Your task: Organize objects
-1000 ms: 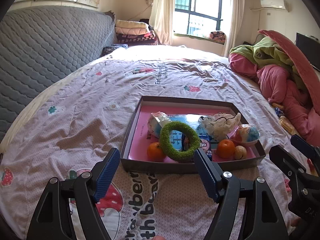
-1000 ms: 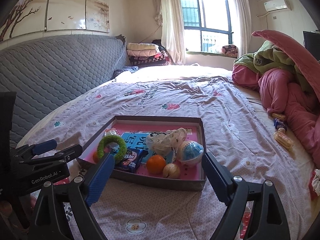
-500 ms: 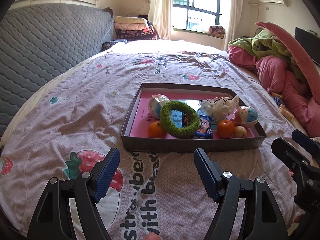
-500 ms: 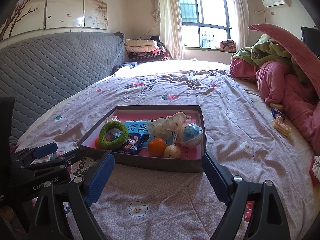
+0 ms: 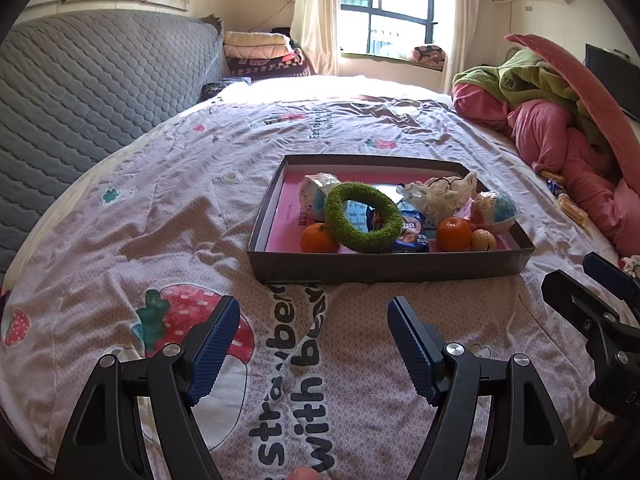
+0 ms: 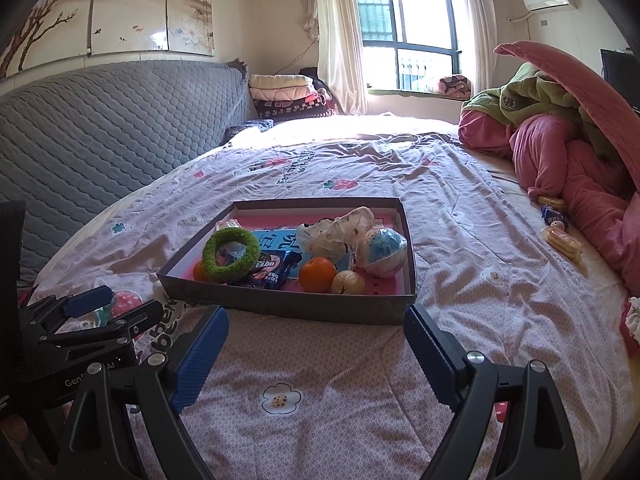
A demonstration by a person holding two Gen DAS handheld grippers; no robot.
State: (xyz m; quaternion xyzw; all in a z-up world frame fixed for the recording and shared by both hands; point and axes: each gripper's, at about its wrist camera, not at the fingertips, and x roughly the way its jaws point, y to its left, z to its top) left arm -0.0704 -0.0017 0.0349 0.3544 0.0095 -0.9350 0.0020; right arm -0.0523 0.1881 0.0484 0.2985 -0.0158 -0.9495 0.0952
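Both grippers, left gripper (image 5: 314, 346) and right gripper (image 6: 316, 346), hang spread and empty short of the filled box (image 6: 280, 309). 2 snack packets (image 6: 558, 228), seemingly loose, lie beside the pink bedding (image 6: 572, 168); any pick wants a centred, gentle pinch.

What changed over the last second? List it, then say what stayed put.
Both grippers drew back from the box: it now sits farther ahead in each wrist view, with more bedspread showing before it. Nothing was gripped or released. The left gripper and right gripper stay open and empty. The green ring, oranges and other contents lie as before.
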